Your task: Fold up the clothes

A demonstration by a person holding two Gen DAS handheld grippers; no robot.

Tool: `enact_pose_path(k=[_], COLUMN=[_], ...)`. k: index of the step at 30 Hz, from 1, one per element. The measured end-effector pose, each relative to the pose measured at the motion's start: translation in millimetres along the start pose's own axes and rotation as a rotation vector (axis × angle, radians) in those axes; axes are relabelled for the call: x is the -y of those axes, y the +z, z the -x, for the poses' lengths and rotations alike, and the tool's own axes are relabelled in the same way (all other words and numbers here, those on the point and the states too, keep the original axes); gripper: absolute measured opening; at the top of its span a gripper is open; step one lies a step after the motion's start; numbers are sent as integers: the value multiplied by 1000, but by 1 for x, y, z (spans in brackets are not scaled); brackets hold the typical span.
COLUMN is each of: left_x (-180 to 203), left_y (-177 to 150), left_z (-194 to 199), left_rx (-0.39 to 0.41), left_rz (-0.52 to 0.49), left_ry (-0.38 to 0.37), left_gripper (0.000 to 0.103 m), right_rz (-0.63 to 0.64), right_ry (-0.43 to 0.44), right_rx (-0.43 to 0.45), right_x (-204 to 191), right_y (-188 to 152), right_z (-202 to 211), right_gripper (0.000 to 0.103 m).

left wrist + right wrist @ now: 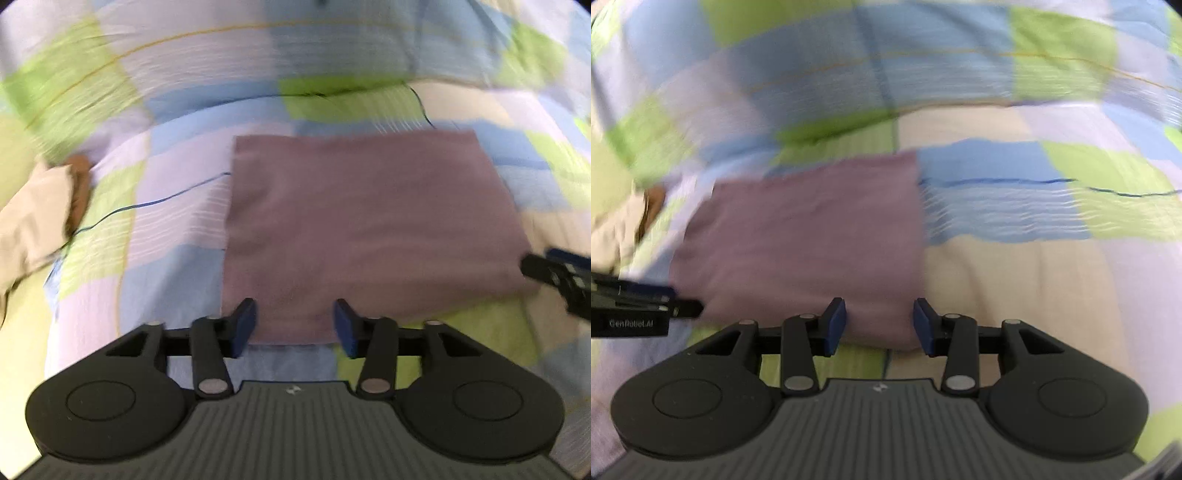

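A mauve cloth (365, 229) lies folded flat as a rectangle on the checked bedspread (177, 206). It also shows in the right wrist view (809, 247). My left gripper (294, 325) is open and empty, just above the cloth's near left edge. My right gripper (879, 323) is open and empty, above the cloth's near right corner. The right gripper shows at the right edge of the left wrist view (554, 273). The left gripper shows at the left edge of the right wrist view (646, 306). Both views are blurred.
A beige garment (33, 221) with a brown part lies at the left on the bedspread, and shows in the right wrist view (624, 225). A raised fold of checked bedding (295, 48) runs across the far side.
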State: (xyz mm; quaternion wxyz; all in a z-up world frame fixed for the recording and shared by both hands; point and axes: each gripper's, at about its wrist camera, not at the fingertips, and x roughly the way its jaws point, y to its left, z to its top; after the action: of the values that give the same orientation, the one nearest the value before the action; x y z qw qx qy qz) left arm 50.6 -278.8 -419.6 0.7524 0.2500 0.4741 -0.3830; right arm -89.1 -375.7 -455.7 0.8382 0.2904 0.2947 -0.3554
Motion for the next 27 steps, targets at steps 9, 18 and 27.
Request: enact_pose_path(k=[9,18,27], left_x=[-4,17,28], left_y=[8,-62,-109], left_z=[23,26,-15], left_rx=[-14,175,274], left_rz=[-13,-766,-1347], left_ry=[-4,140,253], left_gripper=[68,64,51], right_rz=[30,421,1184], right_ry=[8,-81,-187], right_rx=[59,60,111], right_x=[-9,-43,-67], right_y=[4,-27,-85], right_z=[50,47,18], right_gripper=[49,54,42])
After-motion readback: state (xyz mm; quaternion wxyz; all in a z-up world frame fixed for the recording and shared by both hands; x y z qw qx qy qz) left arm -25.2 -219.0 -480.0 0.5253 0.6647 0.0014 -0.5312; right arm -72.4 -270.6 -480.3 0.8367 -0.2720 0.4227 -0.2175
